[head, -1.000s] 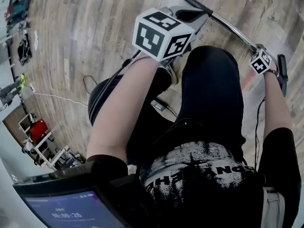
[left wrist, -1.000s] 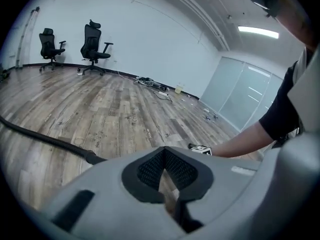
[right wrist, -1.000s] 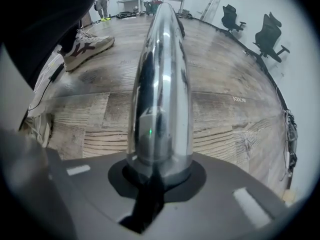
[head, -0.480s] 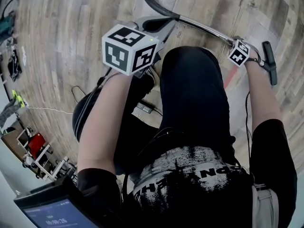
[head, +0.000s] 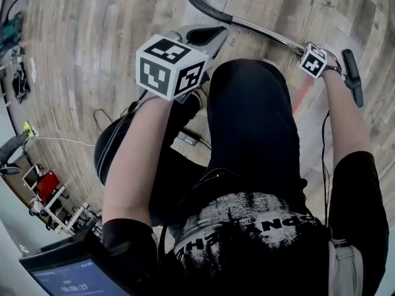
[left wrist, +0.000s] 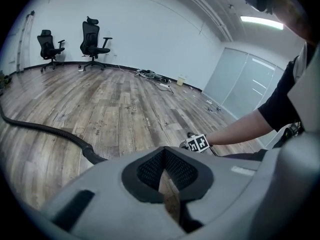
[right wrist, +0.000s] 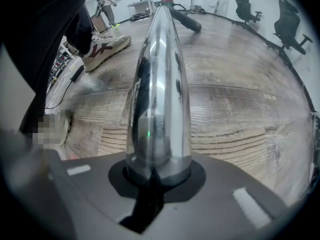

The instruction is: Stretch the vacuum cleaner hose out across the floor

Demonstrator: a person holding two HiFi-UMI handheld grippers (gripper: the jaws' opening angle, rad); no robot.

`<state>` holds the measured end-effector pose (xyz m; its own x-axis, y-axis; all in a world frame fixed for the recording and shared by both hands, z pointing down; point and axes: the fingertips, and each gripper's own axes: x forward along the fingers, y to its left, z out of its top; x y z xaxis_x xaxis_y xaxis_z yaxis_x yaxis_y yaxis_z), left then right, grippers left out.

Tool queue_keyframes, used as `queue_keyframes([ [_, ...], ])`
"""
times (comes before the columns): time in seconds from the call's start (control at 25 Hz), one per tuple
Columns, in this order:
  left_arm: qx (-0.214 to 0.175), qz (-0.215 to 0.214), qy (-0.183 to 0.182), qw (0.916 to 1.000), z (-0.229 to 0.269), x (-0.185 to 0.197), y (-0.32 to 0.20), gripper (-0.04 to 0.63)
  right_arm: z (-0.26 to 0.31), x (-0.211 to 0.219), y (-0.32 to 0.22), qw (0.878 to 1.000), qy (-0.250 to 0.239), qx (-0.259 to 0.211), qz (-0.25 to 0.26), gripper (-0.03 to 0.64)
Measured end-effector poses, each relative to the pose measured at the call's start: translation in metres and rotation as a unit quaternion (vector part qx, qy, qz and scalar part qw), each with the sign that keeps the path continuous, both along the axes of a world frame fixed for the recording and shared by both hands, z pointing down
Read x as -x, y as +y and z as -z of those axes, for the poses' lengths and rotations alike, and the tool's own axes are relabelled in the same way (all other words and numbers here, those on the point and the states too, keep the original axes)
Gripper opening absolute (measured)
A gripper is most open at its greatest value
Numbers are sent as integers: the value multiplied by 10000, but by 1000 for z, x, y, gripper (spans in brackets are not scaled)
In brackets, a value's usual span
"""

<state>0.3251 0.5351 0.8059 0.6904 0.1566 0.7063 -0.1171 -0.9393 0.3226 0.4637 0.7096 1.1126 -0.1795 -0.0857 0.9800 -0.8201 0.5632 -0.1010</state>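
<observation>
The right tongs (right wrist: 157, 176) clamp the vacuum cleaner's chrome wand (right wrist: 160, 84), whose long axis slants up and left in the head view to the black vacuum cleaner hose (head: 199, 4); the left tongs (left wrist: 162, 184) are closed on nothing. The hose trails away leftward over the wood-plank floor (left wrist: 125, 114) of a white-walled office with two black chairs (left wrist: 93, 39) at its far side; its far end is cut off at the frame's edge, and the person's legs (head: 259, 128) hide the floor beneath.
</observation>
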Motion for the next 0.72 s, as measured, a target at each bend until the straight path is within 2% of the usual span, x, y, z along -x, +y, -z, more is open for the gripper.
queue_keyframes([
  [0.16, -15, -9, 49, 10000, 4, 1, 3, 2, 2, 6, 6, 9995, -65, 240, 197, 55],
  [0.48, -58, -24, -37, 10000, 1, 11, 9, 2, 5, 4, 8, 9990, 374, -242, 73, 54],
  [0.6, -72, -31, -67, 9999, 0, 14, 7, 2, 4, 4, 10, 9988, 461, -161, 102, 46],
  [0.68, -78, -48, -27, 10000, 2, 14, 3, 1, 4, 6, 10, 9992, 385, 30, 60, 68],
  [0.72, -82, -59, 4, 9999, 4, 12, 1, 2, 5, 9, 11, 9994, 290, 165, -13, 128],
])
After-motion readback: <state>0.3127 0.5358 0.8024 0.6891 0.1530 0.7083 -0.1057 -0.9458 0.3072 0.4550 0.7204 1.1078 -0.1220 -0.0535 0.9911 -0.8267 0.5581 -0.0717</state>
